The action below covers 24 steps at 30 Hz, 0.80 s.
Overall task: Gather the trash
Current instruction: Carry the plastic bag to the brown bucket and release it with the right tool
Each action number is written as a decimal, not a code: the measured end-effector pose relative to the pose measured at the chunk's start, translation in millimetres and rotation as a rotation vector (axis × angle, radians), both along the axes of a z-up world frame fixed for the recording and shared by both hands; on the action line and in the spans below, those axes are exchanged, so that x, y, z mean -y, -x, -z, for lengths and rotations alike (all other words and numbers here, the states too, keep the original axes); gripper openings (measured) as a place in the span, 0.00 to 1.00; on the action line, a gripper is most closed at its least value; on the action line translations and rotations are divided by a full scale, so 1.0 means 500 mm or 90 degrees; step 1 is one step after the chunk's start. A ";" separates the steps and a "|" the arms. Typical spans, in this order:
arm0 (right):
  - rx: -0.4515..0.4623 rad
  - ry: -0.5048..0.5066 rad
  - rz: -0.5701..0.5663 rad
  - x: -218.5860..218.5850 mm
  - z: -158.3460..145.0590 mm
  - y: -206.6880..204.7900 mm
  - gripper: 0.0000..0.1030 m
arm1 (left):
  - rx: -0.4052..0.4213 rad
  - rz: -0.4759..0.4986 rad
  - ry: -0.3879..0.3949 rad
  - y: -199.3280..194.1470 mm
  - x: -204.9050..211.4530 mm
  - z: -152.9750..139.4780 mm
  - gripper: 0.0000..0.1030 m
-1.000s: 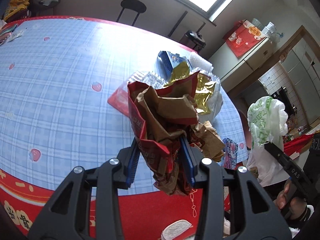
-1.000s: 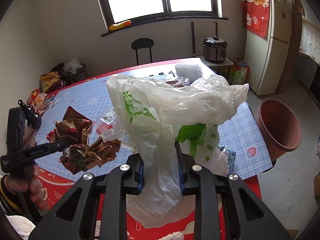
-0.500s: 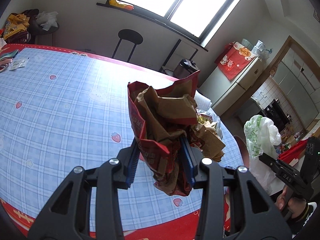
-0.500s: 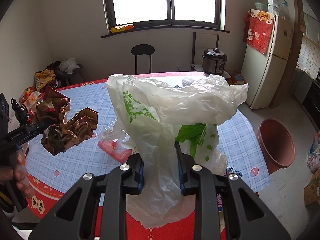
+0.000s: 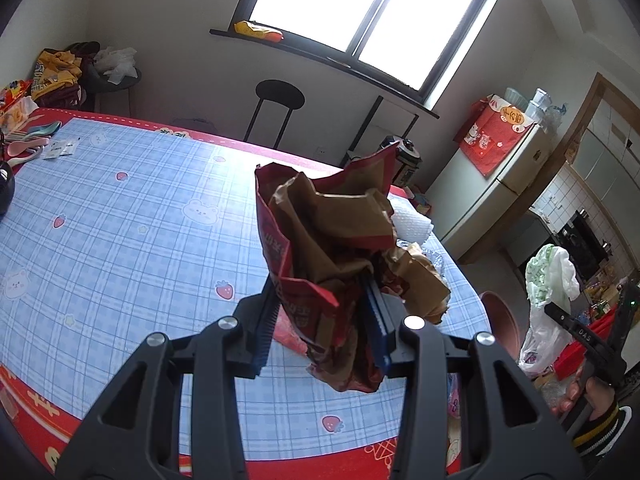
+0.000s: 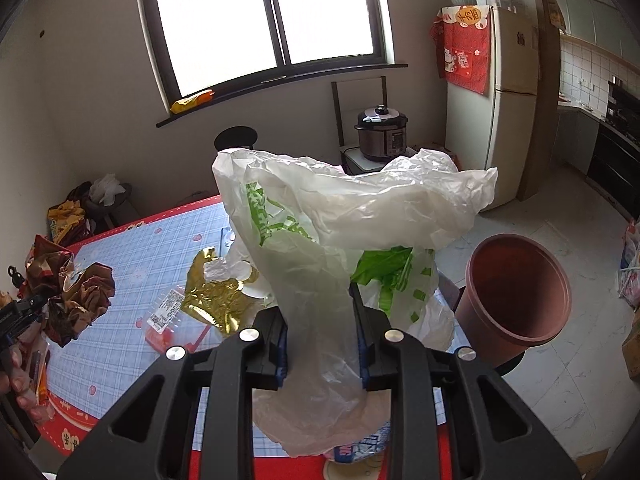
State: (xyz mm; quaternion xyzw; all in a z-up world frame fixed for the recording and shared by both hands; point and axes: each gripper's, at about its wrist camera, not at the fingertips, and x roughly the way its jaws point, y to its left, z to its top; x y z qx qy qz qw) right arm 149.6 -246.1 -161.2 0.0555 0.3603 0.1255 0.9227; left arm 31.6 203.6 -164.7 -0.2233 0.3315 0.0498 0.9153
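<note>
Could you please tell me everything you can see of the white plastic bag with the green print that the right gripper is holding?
The white plastic bag is thin, translucent and heavily crumpled, with green printing on its side and a bright green patch lower down. It is pinched at its bunched middle in the right gripper, whose blue pads press on it from both sides. Its upper part billows up and out; a loose tail hangs below the gripper. It is held in the air above the table edge, left of the brown bin, touching nothing else visible.
</note>
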 end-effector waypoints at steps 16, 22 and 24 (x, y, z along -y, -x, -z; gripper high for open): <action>-0.133 -0.151 0.112 0.460 0.208 -0.286 0.26 | 0.010 -0.034 -0.031 -0.066 0.284 -0.090 0.41; -0.164 -0.141 0.139 0.509 0.253 -0.347 0.34 | -0.002 -0.064 -0.046 -0.056 0.313 -0.098 0.41; -0.163 -0.135 0.148 0.515 0.253 -0.353 0.46 | -0.007 -0.070 -0.047 -0.055 0.317 -0.097 0.41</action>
